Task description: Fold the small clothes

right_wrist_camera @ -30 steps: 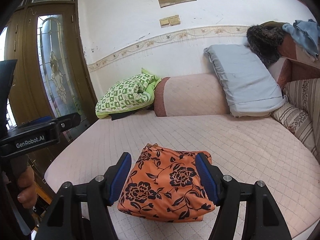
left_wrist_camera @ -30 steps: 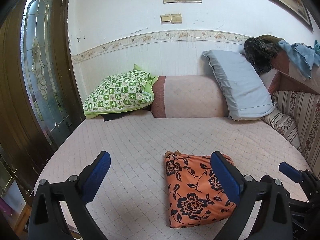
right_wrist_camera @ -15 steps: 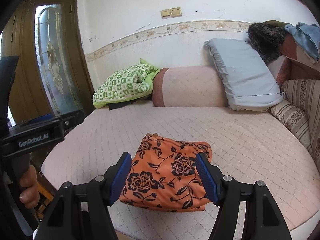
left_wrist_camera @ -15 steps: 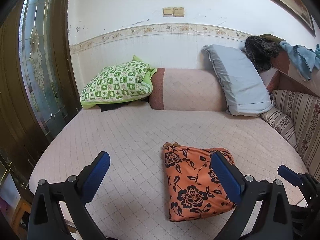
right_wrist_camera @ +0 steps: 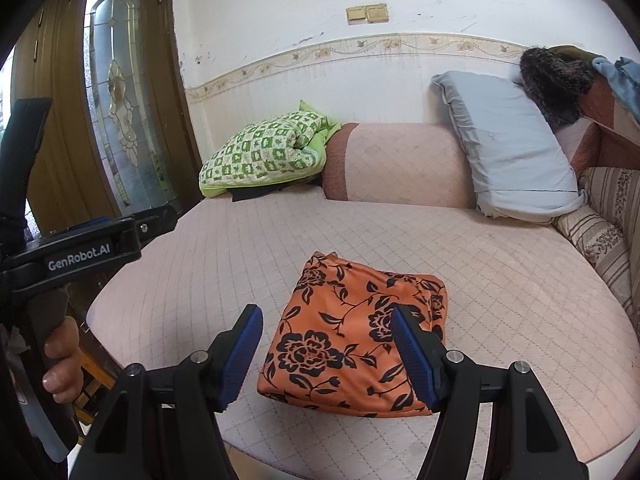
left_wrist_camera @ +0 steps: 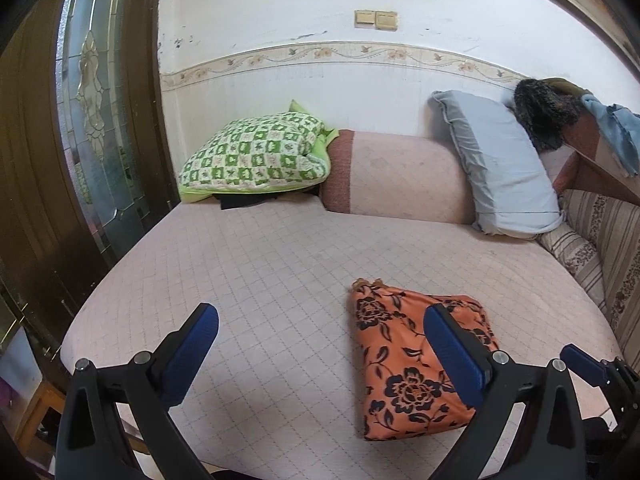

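Orange floral garment (right_wrist_camera: 352, 340), smooth fabric folded into a puffy rectangle, lies near the front edge of the quilted pink bed (right_wrist_camera: 500, 280). Left gripper (left_wrist_camera: 320, 344) jaws wide apart, empty; right gripper (right_wrist_camera: 326, 350) jaws apart above garment, gripping nothing

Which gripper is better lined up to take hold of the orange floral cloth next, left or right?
Right, probably. The right gripper is open and frames the orange floral cloth between its fingers. The left gripper is open too, but aims at bare mattress beside the cloth.
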`<action>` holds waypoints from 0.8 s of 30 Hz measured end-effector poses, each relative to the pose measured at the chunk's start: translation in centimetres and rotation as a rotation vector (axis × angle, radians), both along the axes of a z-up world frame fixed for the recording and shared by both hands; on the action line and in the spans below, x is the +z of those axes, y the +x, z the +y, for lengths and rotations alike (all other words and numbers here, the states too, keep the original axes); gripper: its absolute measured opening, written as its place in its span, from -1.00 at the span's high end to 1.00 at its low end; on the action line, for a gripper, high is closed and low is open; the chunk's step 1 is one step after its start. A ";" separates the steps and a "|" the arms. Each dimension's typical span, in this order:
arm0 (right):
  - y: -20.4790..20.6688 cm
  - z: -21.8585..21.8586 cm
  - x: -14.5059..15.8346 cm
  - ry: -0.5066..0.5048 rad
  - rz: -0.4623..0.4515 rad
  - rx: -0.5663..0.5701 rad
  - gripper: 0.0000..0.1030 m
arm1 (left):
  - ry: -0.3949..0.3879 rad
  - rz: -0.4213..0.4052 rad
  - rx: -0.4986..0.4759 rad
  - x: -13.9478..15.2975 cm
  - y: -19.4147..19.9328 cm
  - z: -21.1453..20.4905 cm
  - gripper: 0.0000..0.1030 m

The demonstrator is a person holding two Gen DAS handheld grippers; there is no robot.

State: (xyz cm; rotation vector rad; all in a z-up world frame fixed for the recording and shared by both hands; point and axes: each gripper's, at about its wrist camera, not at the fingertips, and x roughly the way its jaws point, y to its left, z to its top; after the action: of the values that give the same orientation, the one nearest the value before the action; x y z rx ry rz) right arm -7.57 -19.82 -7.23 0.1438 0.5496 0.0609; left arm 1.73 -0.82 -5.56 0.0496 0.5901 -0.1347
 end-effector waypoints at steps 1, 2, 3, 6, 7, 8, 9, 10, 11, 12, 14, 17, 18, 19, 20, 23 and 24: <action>0.1 0.2 0.0 -0.005 0.001 0.003 -0.35 | -0.003 0.002 0.003 -0.1 0.1 0.2 -0.98; 0.2 0.3 0.0 -0.008 0.003 0.006 -0.35 | -0.007 0.004 0.006 -0.1 0.2 0.5 -0.98; 0.3 0.5 0.0 -0.012 0.005 0.010 -0.35 | -0.009 0.005 0.015 -0.2 0.3 0.8 -0.98; 0.5 1.0 -0.1 -0.022 0.009 0.021 -0.35 | -0.008 0.006 0.036 -0.3 0.6 1.4 -0.98; 0.6 1.2 0.0 -0.027 0.009 0.022 -0.35 | -0.008 0.006 0.042 -0.4 0.6 1.6 -0.98; 0.7 1.4 0.0 -0.032 0.009 0.025 -0.35 | -0.009 0.006 0.048 -0.4 0.7 1.9 -0.98; 0.7 1.6 0.0 -0.036 0.010 0.026 -0.35 | -0.008 0.005 0.052 -0.4 0.7 2.1 -0.99; 0.8 1.7 0.0 -0.037 0.010 0.028 -0.35 | -0.008 0.005 0.057 -0.4 0.7 2.3 -0.99; 0.9 1.8 0.1 -0.039 0.011 0.030 -0.35 | -0.008 0.005 0.062 -0.4 0.7 2.4 -0.99; 0.9 1.9 0.1 -0.042 0.011 0.030 -0.35 | -0.006 0.002 0.068 -0.4 0.8 2.5 -0.99; 1.1 2.1 0.2 -0.045 0.011 0.031 -0.35 | 0.007 -0.006 0.079 -0.3 0.7 2.6 -0.99; 1.1 2.5 0.3 -0.052 0.013 0.031 -0.35 | 0.012 -0.011 0.077 -0.1 0.6 2.9 -0.99; 1.1 2.5 0.4 -0.053 0.013 0.030 -0.35 | 0.008 -0.009 0.075 -0.1 0.5 3.0 -0.99; 1.1 2.5 0.4 -0.053 0.013 0.031 -0.35 | 0.005 -0.008 0.075 0.0 0.5 3.0 -0.99; 1.1 2.6 0.5 -0.054 0.012 0.030 -0.35 | 0.001 -0.011 0.077 0.0 0.3 3.0 -0.99; 1.0 2.5 0.7 -0.057 0.009 0.024 -0.35 | 0.005 -0.031 0.067 0.3 -0.2 2.9 -0.99; 0.9 2.5 0.7 -0.055 0.008 0.021 -0.35 | 0.007 -0.034 0.066 0.4 -0.3 2.9 -0.99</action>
State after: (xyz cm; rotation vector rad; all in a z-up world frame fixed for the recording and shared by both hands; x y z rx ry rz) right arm -6.66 -17.31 -6.50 0.0845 0.5605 0.0656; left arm 1.40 2.07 -5.19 0.0395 0.5580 -0.0679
